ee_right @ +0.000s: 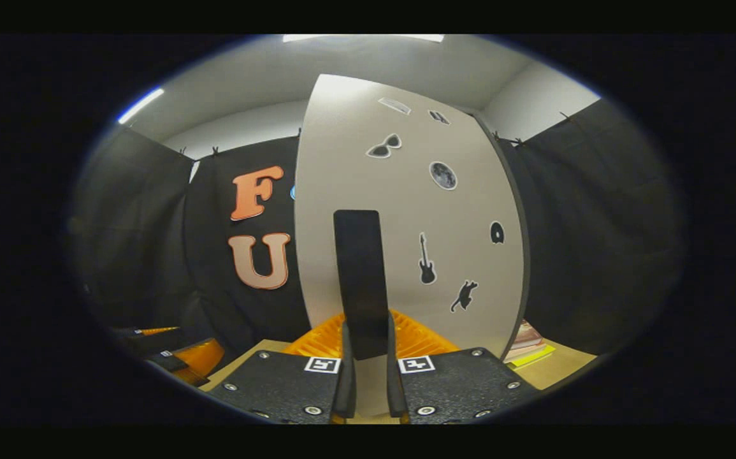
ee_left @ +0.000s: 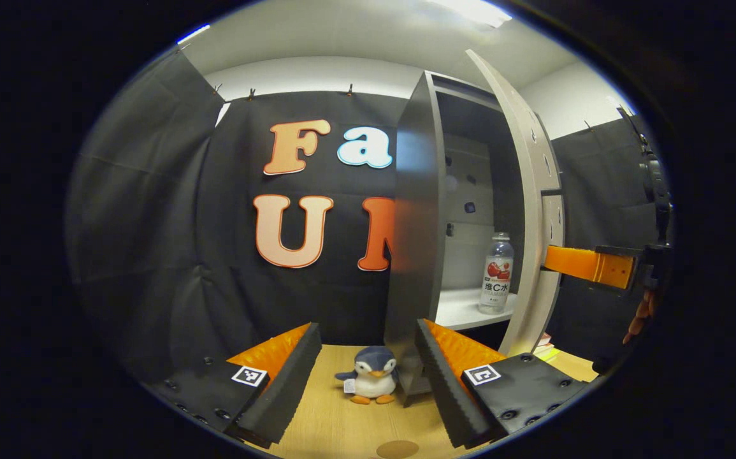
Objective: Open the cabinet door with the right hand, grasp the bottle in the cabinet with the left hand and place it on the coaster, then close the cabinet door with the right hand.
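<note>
Beside the penguin toy (ee_left: 371, 377), left gripper (ee_left: 365, 376) jaws spread; right gripper (ee_right: 365, 357) jaws pinching door handle (ee_right: 360, 280).

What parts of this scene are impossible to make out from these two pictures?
- Coaster: left gripper view, cut off by the bottom edge.
- Bottle: left gripper view, label print too small to read.
- Cabinet interior: right gripper view, hidden behind the open door.
- Books: right gripper view, mostly hidden by the door.

Your light comes from ceiling panels (ee_left: 469, 11) overhead, bright enough to blow out. Below, the booth stays dim. The cabinet door (ee_right: 406, 210) catches even light. Fisheye bending curves straight edges toward the rims, and your near fingers (ee_left: 285, 376) look soft.
</note>
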Tool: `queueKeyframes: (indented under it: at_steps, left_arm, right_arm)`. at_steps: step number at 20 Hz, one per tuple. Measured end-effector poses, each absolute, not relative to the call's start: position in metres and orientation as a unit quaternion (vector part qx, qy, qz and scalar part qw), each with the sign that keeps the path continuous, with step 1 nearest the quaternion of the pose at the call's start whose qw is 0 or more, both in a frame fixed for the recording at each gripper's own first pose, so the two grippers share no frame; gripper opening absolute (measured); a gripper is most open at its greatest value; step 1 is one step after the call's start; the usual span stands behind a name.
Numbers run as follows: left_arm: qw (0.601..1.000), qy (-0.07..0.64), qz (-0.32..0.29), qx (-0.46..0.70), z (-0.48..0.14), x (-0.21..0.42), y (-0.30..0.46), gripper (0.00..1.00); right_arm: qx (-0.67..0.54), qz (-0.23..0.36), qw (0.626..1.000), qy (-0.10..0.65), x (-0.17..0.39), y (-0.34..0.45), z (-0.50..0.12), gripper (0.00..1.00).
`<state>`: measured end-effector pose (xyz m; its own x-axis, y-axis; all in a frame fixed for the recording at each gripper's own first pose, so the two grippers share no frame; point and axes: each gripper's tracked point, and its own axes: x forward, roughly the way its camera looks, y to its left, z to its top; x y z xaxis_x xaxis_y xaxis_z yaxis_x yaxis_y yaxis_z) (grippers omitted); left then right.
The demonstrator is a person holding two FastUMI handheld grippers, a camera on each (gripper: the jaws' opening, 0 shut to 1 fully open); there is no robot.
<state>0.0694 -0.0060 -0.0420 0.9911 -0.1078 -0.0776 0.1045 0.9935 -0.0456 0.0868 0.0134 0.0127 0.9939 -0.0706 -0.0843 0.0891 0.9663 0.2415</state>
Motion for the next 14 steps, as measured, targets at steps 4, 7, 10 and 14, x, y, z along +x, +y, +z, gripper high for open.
queueKeyframes:
  at_steps: [4, 7, 10, 14]
  left_arm:
    - [0.995, 0.042, -0.082, -0.027, -0.045, 0.076, -0.028, 0.94]
    - [0.994, 0.041, -0.096, -0.030, -0.042, 0.079, -0.045, 0.96]
    - [0.993, 0.036, -0.106, -0.037, -0.040, 0.079, -0.064, 0.99]
    - [0.991, 0.034, -0.123, -0.038, -0.035, 0.077, -0.094, 0.96]
  right_arm:
    - [0.134, -0.026, 0.990, 0.039, 0.072, 0.005, 0.011, 0.19]
    - [0.142, -0.010, 0.989, 0.035, 0.063, -0.002, 0.012, 0.19]
    - [0.142, 0.000, 0.989, 0.036, 0.058, -0.009, 0.011, 0.25]
    - [0.135, 0.006, 0.990, 0.038, 0.044, -0.019, 0.009, 0.32]
